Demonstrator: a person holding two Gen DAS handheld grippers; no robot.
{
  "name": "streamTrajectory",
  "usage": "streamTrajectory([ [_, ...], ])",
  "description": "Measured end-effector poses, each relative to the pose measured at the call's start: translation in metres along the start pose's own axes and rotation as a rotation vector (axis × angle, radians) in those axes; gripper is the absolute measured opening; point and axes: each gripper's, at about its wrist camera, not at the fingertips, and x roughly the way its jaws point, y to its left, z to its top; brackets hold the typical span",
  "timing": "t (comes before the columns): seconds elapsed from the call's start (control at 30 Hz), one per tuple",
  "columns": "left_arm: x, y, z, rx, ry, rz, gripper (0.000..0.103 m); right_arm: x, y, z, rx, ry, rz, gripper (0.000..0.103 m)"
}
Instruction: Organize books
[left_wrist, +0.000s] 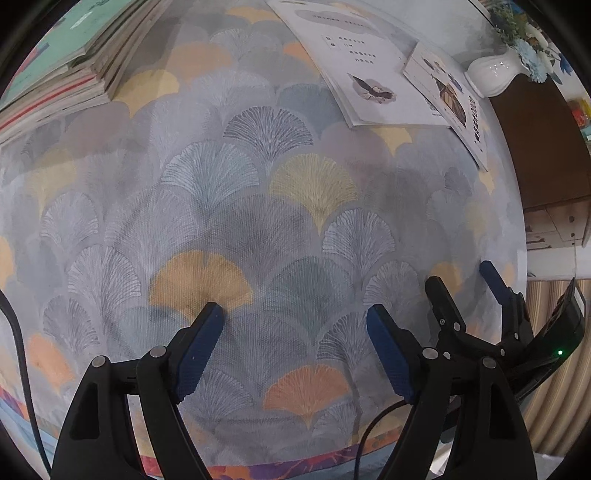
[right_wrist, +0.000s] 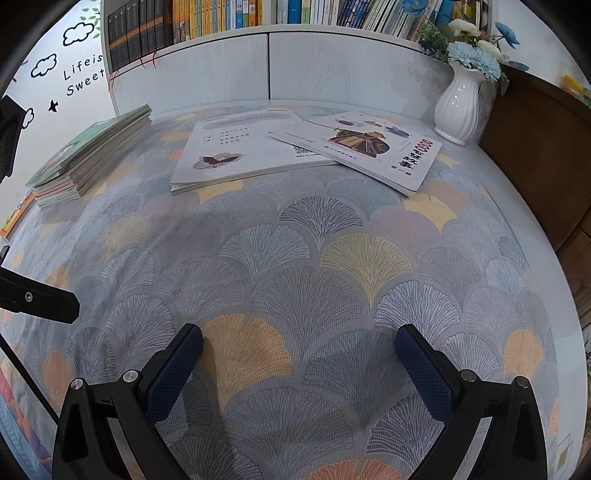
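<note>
A stack of thin books (right_wrist: 92, 155) with a green cover on top lies at the table's far left, and it fills the upper left corner (left_wrist: 74, 55) of the left wrist view. Two loose white books lie at the back. The larger one (right_wrist: 240, 151) (left_wrist: 365, 74) has a bird picture. The one with a brown figure (right_wrist: 373, 151) (left_wrist: 454, 99) rests partly over its right edge. My left gripper (left_wrist: 291, 314) hangs open over bare cloth, nothing between its fingers. My right gripper (right_wrist: 298, 332) (left_wrist: 460, 275) is open and empty just to its right.
A fan-patterned cloth (right_wrist: 295, 258) covers the table. At the back right corner a white vase (right_wrist: 458, 107) (left_wrist: 491, 74) holds blue flowers. A full bookshelf (right_wrist: 258, 14) runs above a pale back panel. Brown furniture (right_wrist: 535, 166) stands off the right edge.
</note>
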Motion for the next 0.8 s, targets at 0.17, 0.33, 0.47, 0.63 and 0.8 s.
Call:
streamTrajectory([
  [0.17, 0.0, 0.003, -0.001, -0.014, -0.008, -0.033, 0.087, -0.001, 0.0, 0.002, 0.0, 0.0, 0.0, 0.103],
  [0.33, 0.006, -0.005, 0.001, -0.003, -0.02, -0.033, 0.096, 0.0, 0.0, 0.0, 0.0, 0.0, -0.001, 0.103],
  [0.47, 0.003, -0.003, -0.005, 0.013, -0.056, -0.029, 0.096, -0.001, 0.0, 0.001, 0.0, -0.001, -0.001, 0.103],
  [0.63, 0.001, -0.001, -0.01, 0.02, -0.099, -0.04, 0.098, 0.0, 0.0, 0.001, 0.0, -0.001, -0.001, 0.103],
  [0.8, 0.0, -0.001, -0.013, 0.015, -0.144, -0.042, 0.099, 0.0, 0.0, 0.0, 0.001, -0.001, -0.001, 0.103],
])
